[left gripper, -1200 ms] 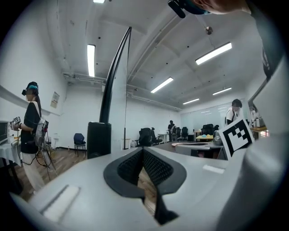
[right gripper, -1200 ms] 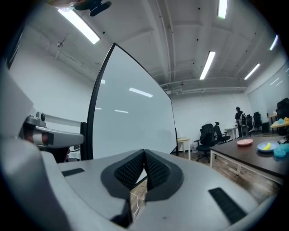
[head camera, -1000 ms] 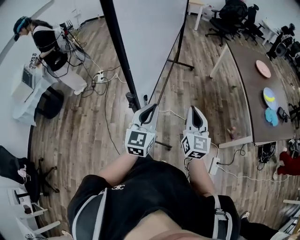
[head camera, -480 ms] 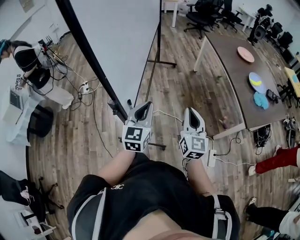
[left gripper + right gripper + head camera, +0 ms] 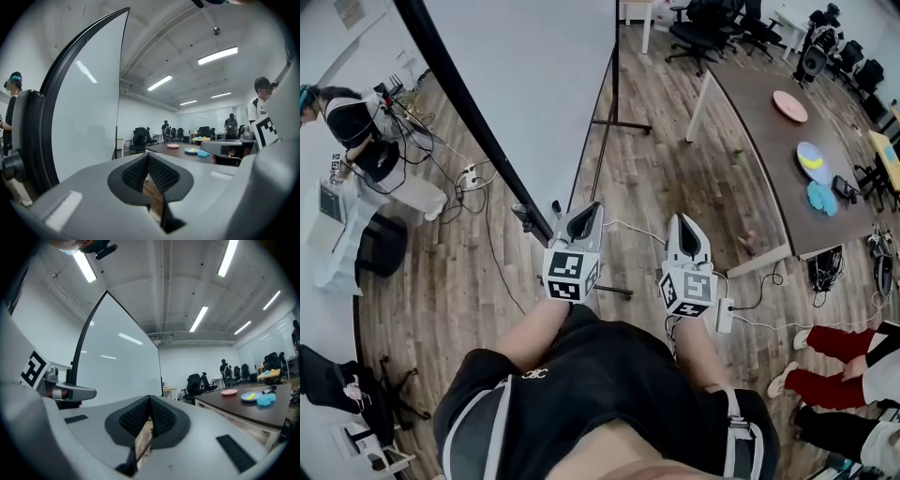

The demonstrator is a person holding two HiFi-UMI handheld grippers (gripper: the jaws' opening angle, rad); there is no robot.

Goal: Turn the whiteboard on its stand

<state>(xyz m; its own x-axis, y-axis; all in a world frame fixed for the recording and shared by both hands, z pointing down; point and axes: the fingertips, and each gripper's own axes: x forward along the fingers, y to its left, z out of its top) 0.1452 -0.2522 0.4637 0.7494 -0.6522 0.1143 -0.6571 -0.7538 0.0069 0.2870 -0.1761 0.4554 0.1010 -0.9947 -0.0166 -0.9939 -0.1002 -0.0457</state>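
While the whiteboard (image 5: 534, 84) stands on the wooden floor (image 5: 675, 178) just ahead, the left claw (image 5: 587, 211) and right claw (image 5: 686, 223) hang side by side near its black edge, both pressed together, pinching nothing.

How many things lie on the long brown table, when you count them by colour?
Pink: 1, the pink plate
Blue: 2, the blue plate and the blue lump beside it
Yellow: 1, the yellow piece on the blue plate
Black: 1, the black object, too small to identify
Total: 5
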